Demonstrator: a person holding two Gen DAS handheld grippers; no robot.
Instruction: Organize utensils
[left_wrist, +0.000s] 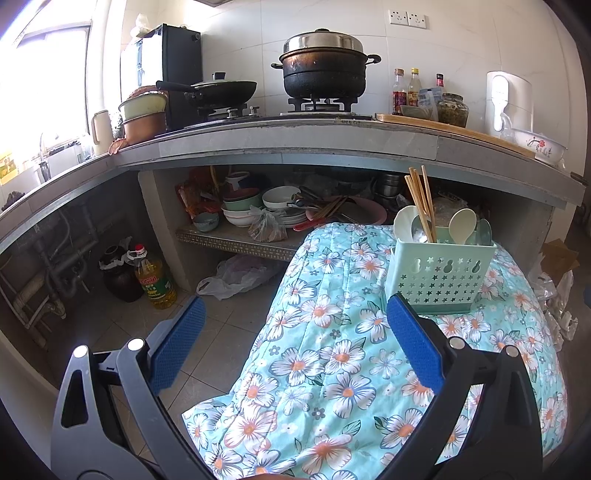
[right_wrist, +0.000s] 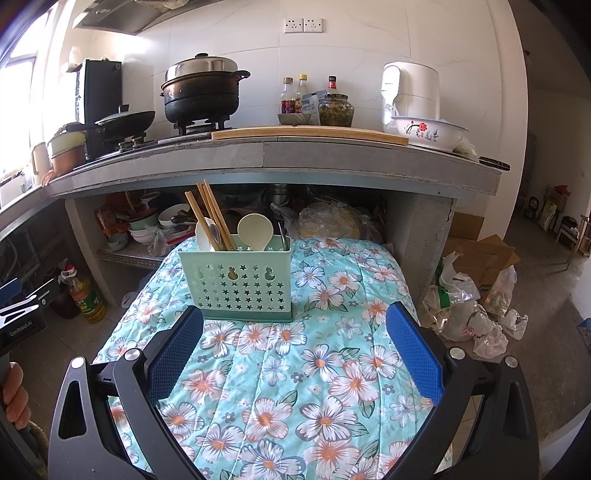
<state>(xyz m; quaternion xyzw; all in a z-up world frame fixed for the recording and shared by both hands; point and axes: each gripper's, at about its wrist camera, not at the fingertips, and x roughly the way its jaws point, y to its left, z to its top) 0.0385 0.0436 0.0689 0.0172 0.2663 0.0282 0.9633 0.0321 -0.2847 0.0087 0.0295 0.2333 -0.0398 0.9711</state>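
Observation:
A mint-green perforated utensil holder (left_wrist: 439, 273) (right_wrist: 236, 280) stands upright on a floral quilt (left_wrist: 332, 369) (right_wrist: 295, 369). It holds several wooden chopsticks (left_wrist: 419, 201) (right_wrist: 210, 218), pale spoons (left_wrist: 461, 225) (right_wrist: 255, 230) and metal utensils. My left gripper (left_wrist: 295, 314) is open with nothing between its blue pads; the holder sits just past its right finger. My right gripper (right_wrist: 295, 321) is open and empty too, and the holder stands ahead near its left finger.
A stone counter (left_wrist: 295, 142) (right_wrist: 332, 158) runs behind with a black pot (left_wrist: 325, 70), wok (left_wrist: 221, 90), bottles and a cutting board (right_wrist: 310, 133). Bowls fill the shelf (left_wrist: 236, 242) below. An oil bottle (left_wrist: 155, 280) and bags (right_wrist: 469, 306) sit on the floor. A hand (right_wrist: 14, 395) shows at the left.

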